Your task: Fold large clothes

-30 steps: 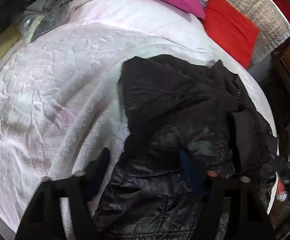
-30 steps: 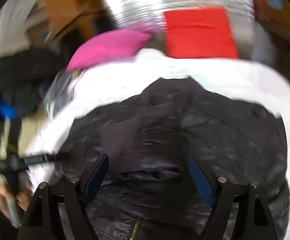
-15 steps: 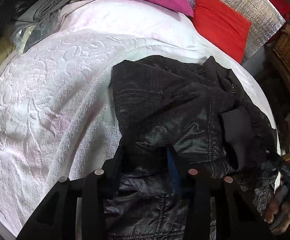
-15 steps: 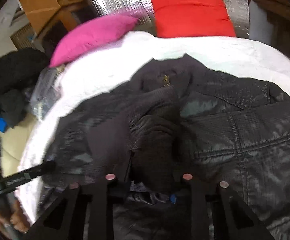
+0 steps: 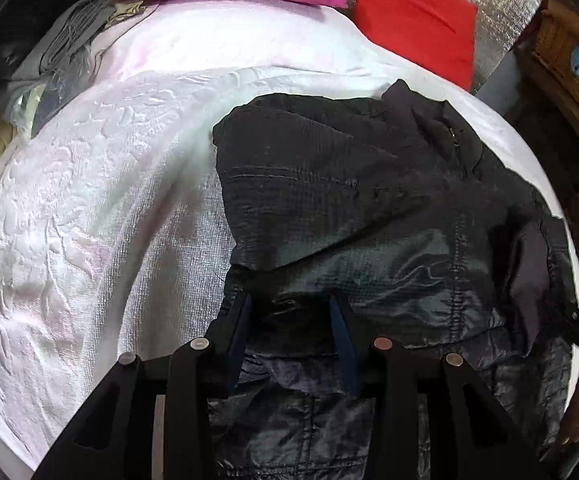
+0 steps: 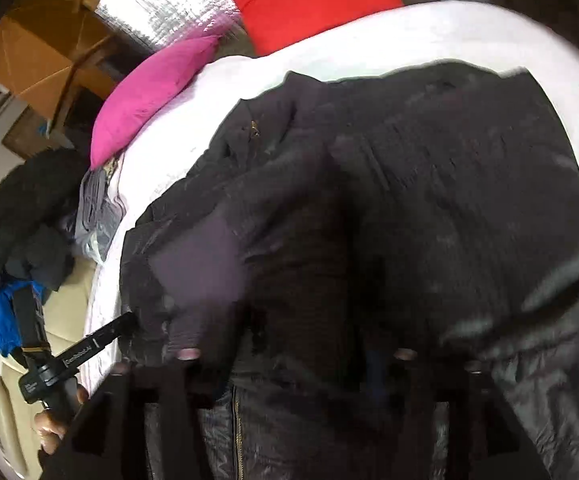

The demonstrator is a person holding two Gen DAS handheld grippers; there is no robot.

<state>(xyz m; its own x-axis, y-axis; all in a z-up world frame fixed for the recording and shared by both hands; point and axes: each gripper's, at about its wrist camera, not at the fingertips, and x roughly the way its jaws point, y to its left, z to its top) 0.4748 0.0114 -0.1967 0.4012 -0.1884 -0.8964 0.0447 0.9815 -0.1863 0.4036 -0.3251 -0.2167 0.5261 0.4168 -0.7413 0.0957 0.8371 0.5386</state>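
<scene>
Left gripper [image 5: 291,308] low over jacket [image 5: 369,208], fingers [image 5: 241,320] clamping fabric.

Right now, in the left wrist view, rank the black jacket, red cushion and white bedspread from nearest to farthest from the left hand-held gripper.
1. Black jacket: between the fingers of the left hand-held gripper.
2. White bedspread: spread to the left, under the jacket.
3. Red cushion: at the far edge, upper right.

Black jacket [image 5: 369,208] is slightly glossy quilted fabric; white bedspread [image 5: 89,220] is embossed terry.
</scene>
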